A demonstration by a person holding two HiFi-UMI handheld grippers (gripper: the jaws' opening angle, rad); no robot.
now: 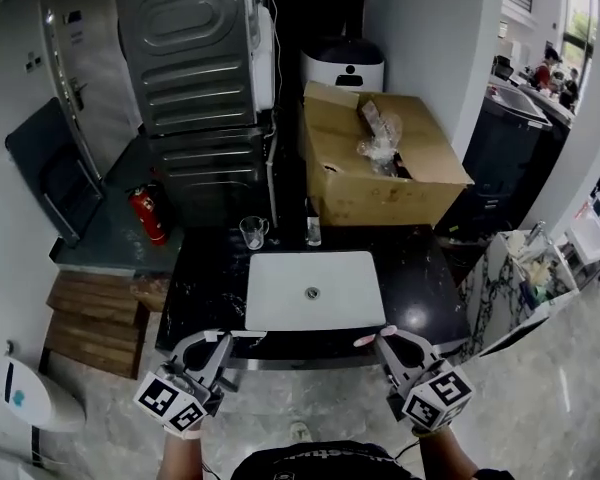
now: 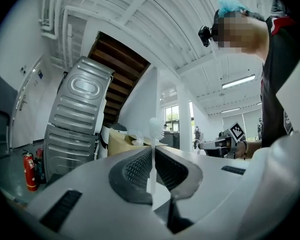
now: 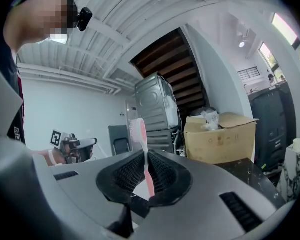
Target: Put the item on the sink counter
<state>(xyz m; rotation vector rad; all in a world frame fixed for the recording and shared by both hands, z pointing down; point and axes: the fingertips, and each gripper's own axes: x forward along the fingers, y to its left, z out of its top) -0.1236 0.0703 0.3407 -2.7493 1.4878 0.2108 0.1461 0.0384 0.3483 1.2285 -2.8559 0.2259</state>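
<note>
Both grippers hang side by side just before the front edge of the black sink counter (image 1: 210,278), jaws tilted upward. My left gripper (image 2: 152,160) is shut on a white toothbrush (image 2: 154,133), whose bristle head sticks up past the pads. My right gripper (image 3: 146,167) is shut on a pink toothbrush (image 3: 140,134), head up as well. In the head view the left gripper (image 1: 220,341) sits at the counter's front left and the right gripper (image 1: 385,337) at its front right, with the pink toothbrush head (image 1: 364,341) showing beside it.
A white basin (image 1: 315,290) is set in the counter's middle. A glass cup (image 1: 252,231) and a small bottle (image 1: 313,233) stand at its back edge. Behind are an open cardboard box (image 1: 380,163), a grey metal appliance (image 1: 195,68) and a red fire extinguisher (image 1: 148,214).
</note>
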